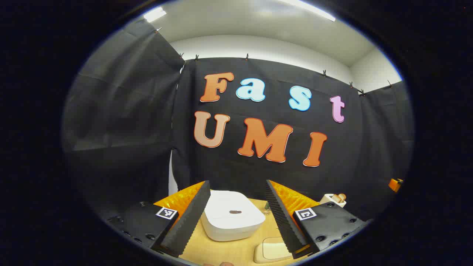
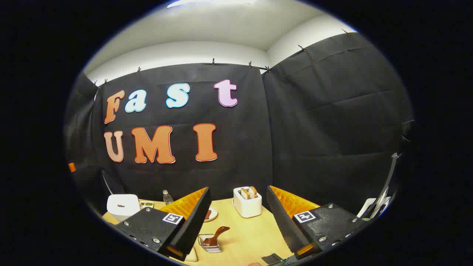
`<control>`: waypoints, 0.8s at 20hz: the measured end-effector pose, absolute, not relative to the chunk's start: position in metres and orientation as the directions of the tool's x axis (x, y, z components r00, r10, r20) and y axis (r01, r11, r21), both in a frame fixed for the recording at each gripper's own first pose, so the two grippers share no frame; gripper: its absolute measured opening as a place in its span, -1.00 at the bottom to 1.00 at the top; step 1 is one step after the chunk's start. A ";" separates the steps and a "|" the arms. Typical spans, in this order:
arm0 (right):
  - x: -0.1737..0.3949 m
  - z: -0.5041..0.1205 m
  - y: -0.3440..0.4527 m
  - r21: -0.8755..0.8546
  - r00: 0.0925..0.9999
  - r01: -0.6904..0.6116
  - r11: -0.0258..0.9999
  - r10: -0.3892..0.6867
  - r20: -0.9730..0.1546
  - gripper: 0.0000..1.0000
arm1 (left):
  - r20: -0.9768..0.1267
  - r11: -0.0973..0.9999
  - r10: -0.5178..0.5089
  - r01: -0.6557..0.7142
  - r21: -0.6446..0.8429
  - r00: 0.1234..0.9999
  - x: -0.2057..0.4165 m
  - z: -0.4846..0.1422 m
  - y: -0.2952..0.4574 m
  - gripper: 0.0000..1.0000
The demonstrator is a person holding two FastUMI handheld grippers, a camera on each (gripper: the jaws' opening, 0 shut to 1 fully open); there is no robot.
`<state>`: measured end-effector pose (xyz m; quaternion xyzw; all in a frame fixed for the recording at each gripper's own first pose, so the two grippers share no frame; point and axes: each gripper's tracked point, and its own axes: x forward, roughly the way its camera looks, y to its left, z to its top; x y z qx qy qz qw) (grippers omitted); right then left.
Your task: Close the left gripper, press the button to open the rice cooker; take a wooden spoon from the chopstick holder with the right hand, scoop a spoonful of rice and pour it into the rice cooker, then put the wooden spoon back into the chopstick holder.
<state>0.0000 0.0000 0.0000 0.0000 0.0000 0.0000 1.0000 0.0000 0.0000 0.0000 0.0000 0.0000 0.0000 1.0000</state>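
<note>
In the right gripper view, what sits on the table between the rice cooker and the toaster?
In the right gripper view, between the white rice cooker and the toaster stand a small tray, a clear bottle and a plate, partly behind the open right gripper's finger.

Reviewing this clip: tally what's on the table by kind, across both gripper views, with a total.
White rice cooker, lid shut: 1
White toaster with bread slices in it: 1
Clear bottle: 1
Small plate: 1
Chopstick holder with the brown wooden spoon: 1
Cream tray: 1
Total: 6
</note>
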 end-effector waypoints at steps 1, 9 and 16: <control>0.004 -0.003 -0.001 -0.013 1.000 -0.006 1.000 0.006 -0.006 0.87 | 0.001 0.999 0.025 -0.025 0.030 1.000 0.001 0.000 0.003 1.00; 0.028 0.003 0.016 -0.019 0.999 -0.037 0.999 0.037 -0.003 0.94 | 0.018 0.998 0.040 -0.041 0.054 0.999 0.008 0.012 0.005 0.99; 0.042 -0.005 0.040 -0.051 0.998 -0.055 0.997 0.054 -0.014 0.87 | 0.034 0.999 0.018 -0.019 0.047 0.999 0.029 0.021 -0.002 1.00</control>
